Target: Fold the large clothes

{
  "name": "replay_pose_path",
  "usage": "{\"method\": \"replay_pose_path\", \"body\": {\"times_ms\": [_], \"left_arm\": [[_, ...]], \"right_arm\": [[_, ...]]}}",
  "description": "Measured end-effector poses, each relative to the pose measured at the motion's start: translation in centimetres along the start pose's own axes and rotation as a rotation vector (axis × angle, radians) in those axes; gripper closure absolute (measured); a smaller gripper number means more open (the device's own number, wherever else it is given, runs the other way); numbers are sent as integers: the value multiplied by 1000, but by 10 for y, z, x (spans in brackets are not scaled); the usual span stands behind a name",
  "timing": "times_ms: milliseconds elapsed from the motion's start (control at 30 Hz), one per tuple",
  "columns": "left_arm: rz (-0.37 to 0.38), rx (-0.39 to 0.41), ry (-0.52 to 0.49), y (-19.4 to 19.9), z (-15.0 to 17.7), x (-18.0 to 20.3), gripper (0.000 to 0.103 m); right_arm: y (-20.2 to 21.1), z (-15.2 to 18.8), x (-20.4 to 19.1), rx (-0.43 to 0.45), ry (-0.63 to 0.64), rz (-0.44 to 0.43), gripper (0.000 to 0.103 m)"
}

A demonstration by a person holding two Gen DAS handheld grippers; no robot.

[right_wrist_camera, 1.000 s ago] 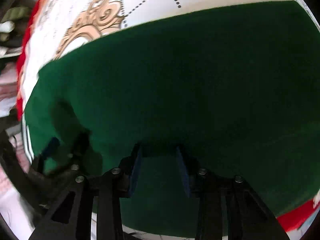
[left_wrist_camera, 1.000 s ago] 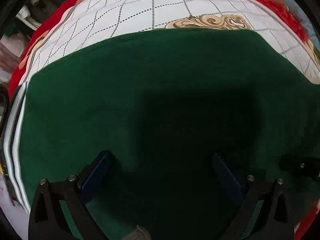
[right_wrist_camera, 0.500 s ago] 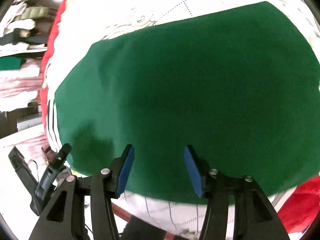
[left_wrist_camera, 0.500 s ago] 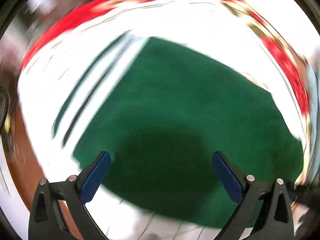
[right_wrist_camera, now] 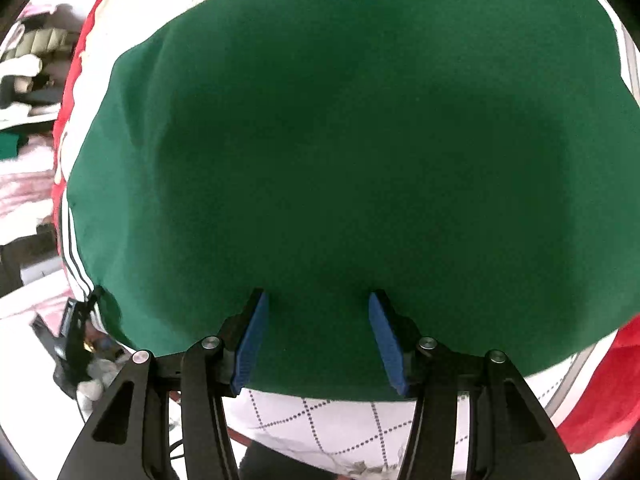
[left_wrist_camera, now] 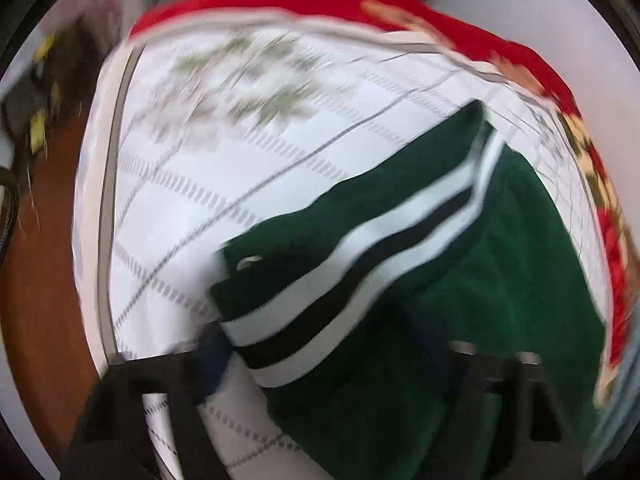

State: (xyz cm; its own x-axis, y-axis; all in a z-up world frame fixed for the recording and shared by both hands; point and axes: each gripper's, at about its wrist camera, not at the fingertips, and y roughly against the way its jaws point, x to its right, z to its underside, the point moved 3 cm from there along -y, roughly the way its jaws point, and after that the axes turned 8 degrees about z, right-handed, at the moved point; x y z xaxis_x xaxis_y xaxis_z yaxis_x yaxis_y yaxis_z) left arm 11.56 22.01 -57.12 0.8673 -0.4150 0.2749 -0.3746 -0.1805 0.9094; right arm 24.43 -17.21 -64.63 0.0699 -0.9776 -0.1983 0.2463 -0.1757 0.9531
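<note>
- The green garment [right_wrist_camera: 340,140] is big, soft and fuzzy-looking. It lies spread flat on a white cloth [right_wrist_camera: 320,416] with a dotted diamond pattern.
- In the right wrist view the garment fills almost the whole picture. Its near edge curves just behind the right hand-held gripper [right_wrist_camera: 318,336].
- The right hand-held gripper has black arms and flat blue pads [right_wrist_camera: 250,344]. The pads stand wide apart, with only flat green fabric showing between them. They hold nothing.
- One end of the garment has a ribbed band [left_wrist_camera: 360,276] with white and black stripes. In the left wrist view this band runs slantwise across the green fabric.
- A small pale oval [left_wrist_camera: 248,262] sits on the green part beside the band. It is too blurry to tell what it is.
- The left wrist view is smeared all over. The left hand-held gripper [left_wrist_camera: 332,364] is only a dark blur at the bottom edge, right by the striped band.
- I cannot tell how far the left hand-held gripper is open, or if it holds the fabric.
- The white cloth has a red border [left_wrist_camera: 460,28] with flower shapes, beyond the garment.
- Brown floor [left_wrist_camera: 36,280] shows past the white cloth.
- In the right wrist view, stacked clothes [right_wrist_camera: 28,64] sit far off to the side of the garment, partly cut off.
</note>
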Motion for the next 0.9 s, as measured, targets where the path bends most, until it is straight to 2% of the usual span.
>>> {"method": "replay_pose_path", "body": {"times_ms": [33,100,133,167,233,267,333,433,500,533,600,700,733,833,900], "left_arm": [[-22,21,-40,1,-5,8,70],[16,44,-55,7,-15,7,76],[63,50,-35,11,-20,5,81],[141,61,5,13,-35,4,88],[374,92,90,32,-46,1,89],[466,94,111,31,-53,7,89],[569,89,155,24,-60,4,88],[572,57,211,-8,-60,-9,83],[578,24,281,-34,-54,-28,67],[604,-3,333,-52,-54,-37,56],[660,2,377,-64,-54,-40,50],[629,13,281,-65,-59,-15,29],[609,15,231,-67,-62,-3,20],[516,12,87,-72,-66,30,19],[482,23,45,-72,-71,43,33]], "right_arm": [[-1,-1,-2,-1,2,7,48],[-2,-1,-6,-4,3,19,48],[-2,0,-6,-7,0,21,48],[-2,-1,-5,-8,-7,19,48],[-2,-1,-4,-14,-21,8,48],[-2,0,-3,-18,-27,-1,48],[-2,1,0,-24,-42,-18,48],[-4,1,0,-39,-56,-27,48],[-1,1,7,-46,-53,-24,48],[-1,2,6,-48,-51,-23,48],[0,2,6,-52,-49,-21,48],[-1,3,5,-56,-46,-20,48],[1,6,11,-58,-45,-18,48],[1,7,10,-60,-38,-3,48],[5,7,15,-55,-34,3,47]]}}
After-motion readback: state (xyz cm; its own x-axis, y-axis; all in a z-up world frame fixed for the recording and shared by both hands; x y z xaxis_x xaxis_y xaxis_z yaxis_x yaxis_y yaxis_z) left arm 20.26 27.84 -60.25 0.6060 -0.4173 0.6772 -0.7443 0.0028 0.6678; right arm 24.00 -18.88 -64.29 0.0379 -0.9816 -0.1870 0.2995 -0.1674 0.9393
